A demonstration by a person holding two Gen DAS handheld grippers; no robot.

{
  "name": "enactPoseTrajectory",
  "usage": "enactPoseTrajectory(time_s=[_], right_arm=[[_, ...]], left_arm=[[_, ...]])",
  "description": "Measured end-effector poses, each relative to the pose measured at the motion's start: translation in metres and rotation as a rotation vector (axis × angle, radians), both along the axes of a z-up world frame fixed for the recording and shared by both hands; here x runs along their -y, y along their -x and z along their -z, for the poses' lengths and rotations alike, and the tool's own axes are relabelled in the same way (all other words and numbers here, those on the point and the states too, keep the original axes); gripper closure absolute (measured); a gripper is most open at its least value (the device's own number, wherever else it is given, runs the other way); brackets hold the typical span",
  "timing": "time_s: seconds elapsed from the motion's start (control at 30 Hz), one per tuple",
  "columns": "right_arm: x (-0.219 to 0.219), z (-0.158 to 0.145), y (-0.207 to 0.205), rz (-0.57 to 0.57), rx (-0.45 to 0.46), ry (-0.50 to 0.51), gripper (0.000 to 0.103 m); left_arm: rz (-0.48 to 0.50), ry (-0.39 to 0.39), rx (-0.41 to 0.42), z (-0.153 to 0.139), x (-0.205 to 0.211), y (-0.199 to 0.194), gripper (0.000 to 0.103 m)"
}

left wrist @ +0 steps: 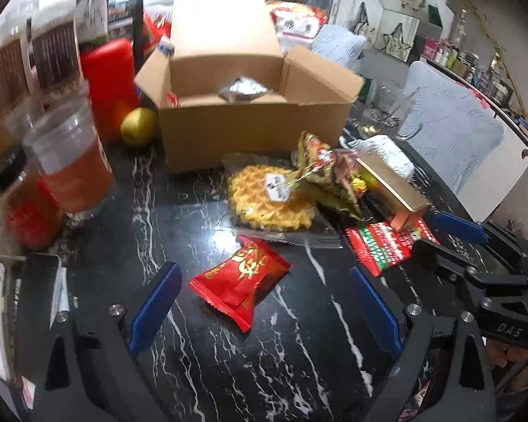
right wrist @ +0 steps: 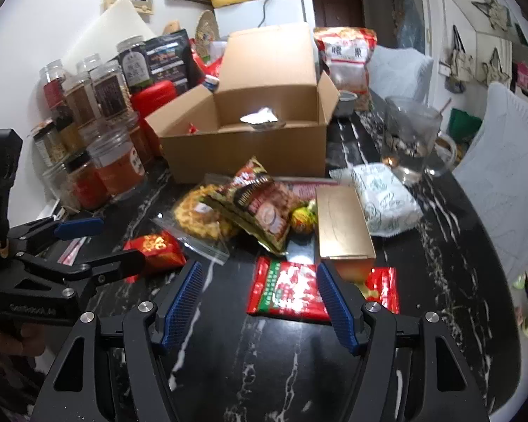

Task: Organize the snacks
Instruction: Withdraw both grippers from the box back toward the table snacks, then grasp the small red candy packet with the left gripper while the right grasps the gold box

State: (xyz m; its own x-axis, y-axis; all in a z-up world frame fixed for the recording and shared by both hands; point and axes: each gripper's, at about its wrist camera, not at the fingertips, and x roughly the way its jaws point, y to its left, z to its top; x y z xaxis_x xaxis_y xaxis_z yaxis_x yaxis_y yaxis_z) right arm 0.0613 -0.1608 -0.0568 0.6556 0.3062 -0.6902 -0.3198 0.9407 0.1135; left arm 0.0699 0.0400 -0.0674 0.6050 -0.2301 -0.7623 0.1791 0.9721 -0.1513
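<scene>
A small red snack packet (left wrist: 239, 277) lies flat on the black marble table (left wrist: 250, 358), between the wide-apart blue fingers of my left gripper (left wrist: 264, 300), which is open and just above it. My right gripper (right wrist: 258, 300) is open over a red-and-green packet (right wrist: 285, 292) that is partly tucked under a gold box (right wrist: 341, 225). Behind them lie a yellow waffle snack in a clear bag (right wrist: 197, 218) and a brown packet (right wrist: 260, 204). An open cardboard box (right wrist: 246, 147) at the back holds a silver foil packet (right wrist: 260, 117).
Spice jars (right wrist: 98, 98) and a red container (left wrist: 109, 81) crowd the table's left side, with a plastic cup (left wrist: 70, 161) and a yellow ball (left wrist: 139, 126). A white packet (right wrist: 383, 204) and a glass mug (right wrist: 412, 133) are on the right, near a cushioned chair (right wrist: 510, 161).
</scene>
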Motion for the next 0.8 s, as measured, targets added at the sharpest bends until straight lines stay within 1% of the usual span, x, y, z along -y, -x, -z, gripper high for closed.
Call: enactPoseTrajectory(time_s=[0.1,0.2,0.37,0.4,0.47,0.53,0.57,0.6,0.67,0.7,0.73,0.8], right_arm=[[0.004,0.005,-0.004,0.012,-0.014,-0.002,0.035],[0.009,0.009,-0.009,0.026,-0.028,-0.001,0.035],[0.017,0.014,-0.015,0.052,-0.045,-0.001,0.035],[0.019,0.015,-0.016,0.057,-0.048,0.001,0.035],[0.023,0.016,-0.017,0.071,-0.048,0.008,0.035],[0.027,0.016,-0.018,0.085,-0.050,0.018,0.035],[0.029,0.016,-0.018,0.091,-0.052,0.022,0.035],[0.031,0.016,-0.018,0.096,-0.054,0.026,0.035],[0.036,0.017,-0.019,0.111,-0.060,0.038,0.035],[0.038,0.018,-0.019,0.120,-0.064,0.042,0.035],[0.039,0.019,-0.020,0.127,-0.067,0.044,0.034],[0.044,0.020,-0.021,0.143,-0.074,0.039,0.030]], left_arm=[[-0.009,0.033,-0.030,0.009,-0.008,-0.010,0.006],[-0.009,0.046,-0.051,0.017,-0.011,-0.017,0.006],[0.012,-0.001,-0.037,0.023,-0.005,-0.023,0.006],[0.018,-0.016,-0.039,0.026,-0.003,-0.024,0.007],[0.034,-0.041,-0.052,0.032,0.002,-0.026,0.013],[0.045,-0.055,-0.066,0.038,0.006,-0.027,0.023],[0.045,-0.063,-0.067,0.040,0.007,-0.026,0.026],[0.040,-0.085,-0.069,0.043,0.009,-0.026,0.034],[0.043,-0.130,-0.050,0.045,0.013,-0.023,0.041],[0.046,-0.146,-0.037,0.045,0.016,-0.021,0.048],[0.054,-0.141,-0.030,0.045,0.017,-0.020,0.056],[0.061,-0.139,-0.026,0.044,0.019,-0.018,0.056]])
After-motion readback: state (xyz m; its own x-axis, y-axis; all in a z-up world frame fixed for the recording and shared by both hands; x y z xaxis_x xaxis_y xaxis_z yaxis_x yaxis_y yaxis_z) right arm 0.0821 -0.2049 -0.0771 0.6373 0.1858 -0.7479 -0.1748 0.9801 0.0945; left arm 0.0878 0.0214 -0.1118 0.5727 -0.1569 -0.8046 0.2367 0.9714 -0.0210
